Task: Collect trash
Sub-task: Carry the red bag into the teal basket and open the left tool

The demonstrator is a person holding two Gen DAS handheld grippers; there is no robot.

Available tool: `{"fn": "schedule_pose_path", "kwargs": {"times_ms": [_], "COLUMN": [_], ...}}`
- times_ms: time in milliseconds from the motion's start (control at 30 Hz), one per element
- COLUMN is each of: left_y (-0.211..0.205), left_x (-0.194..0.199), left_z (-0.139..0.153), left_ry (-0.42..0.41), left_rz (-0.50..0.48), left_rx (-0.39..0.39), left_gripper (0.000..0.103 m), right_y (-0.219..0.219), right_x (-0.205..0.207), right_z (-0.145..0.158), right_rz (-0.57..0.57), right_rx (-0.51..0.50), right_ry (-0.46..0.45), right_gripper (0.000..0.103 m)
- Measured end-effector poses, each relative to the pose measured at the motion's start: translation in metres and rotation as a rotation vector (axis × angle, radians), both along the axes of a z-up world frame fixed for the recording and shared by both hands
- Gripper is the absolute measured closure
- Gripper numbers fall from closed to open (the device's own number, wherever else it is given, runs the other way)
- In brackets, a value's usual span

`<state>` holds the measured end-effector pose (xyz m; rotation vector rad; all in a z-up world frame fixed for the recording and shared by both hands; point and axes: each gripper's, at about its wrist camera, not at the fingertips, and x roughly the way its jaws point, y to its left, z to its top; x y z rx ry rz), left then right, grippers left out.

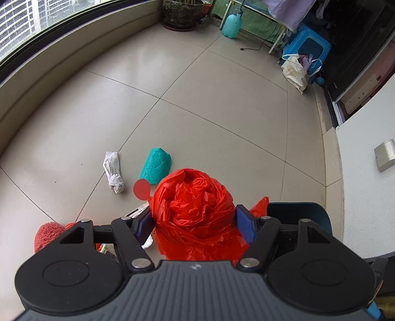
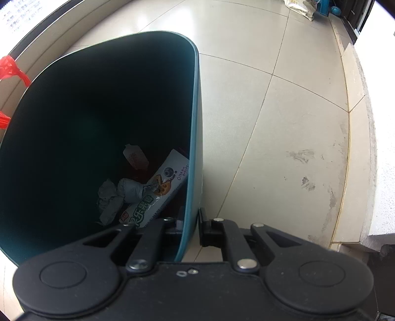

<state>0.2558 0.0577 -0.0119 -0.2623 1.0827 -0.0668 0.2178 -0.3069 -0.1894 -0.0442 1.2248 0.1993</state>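
Note:
My left gripper is shut on a crumpled red plastic bag and holds it above the tiled floor. A white crumpled tissue, a teal crumpled paper and a round red piece lie on the floor just beyond it. My right gripper is shut on the wall of a teal trash bin, one finger inside and one outside. The bin holds a snack box, grey crumpled paper and a small wrapper. The bin's rim also shows in the left wrist view.
A red fluffy item lies at lower left. A window ledge curves along the left. A plant pot, teal sprayer bottle, blue stool and white shopping bag stand far back. A white wall is right.

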Motion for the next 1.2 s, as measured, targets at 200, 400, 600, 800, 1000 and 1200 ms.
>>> {"fn": "schedule_pose_path", "kwargs": {"times_ms": [200, 400, 600, 800, 1000, 1200], "left_y": [-0.064, -0.129, -0.175, -0.192, -0.194, -0.176], "left_x": [-0.032, -0.037, -0.023, -0.017, -0.017, -0.027], "left_z": [0.041, 0.007, -0.067, -0.113, -0.128, -0.112], "left_ry": [-0.081, -0.072, 0.060, 0.128, 0.185, 0.147], "left_rz": [-0.170, -0.289, -0.335, -0.369, -0.412, -0.441], "left_rx": [-0.041, 0.040, 0.178, 0.186, 0.138, 0.070], "left_gripper": [0.034, 0.034, 0.034, 0.034, 0.031, 0.029], "right_y": [0.000, 0.001, 0.002, 0.000, -0.004, -0.006], "right_x": [-0.007, -0.012, -0.013, -0.013, -0.014, -0.014], "right_z": [0.010, 0.010, 0.010, 0.010, 0.012, 0.013], "right_rz": [0.006, 0.006, 0.012, 0.015, 0.020, 0.020], "right_rx": [0.004, 0.000, 0.000, 0.010, 0.023, 0.027], "right_ry": [-0.028, -0.034, -0.037, -0.040, -0.042, -0.042], "right_gripper": [0.095, 0.095, 0.094, 0.094, 0.093, 0.093]}}
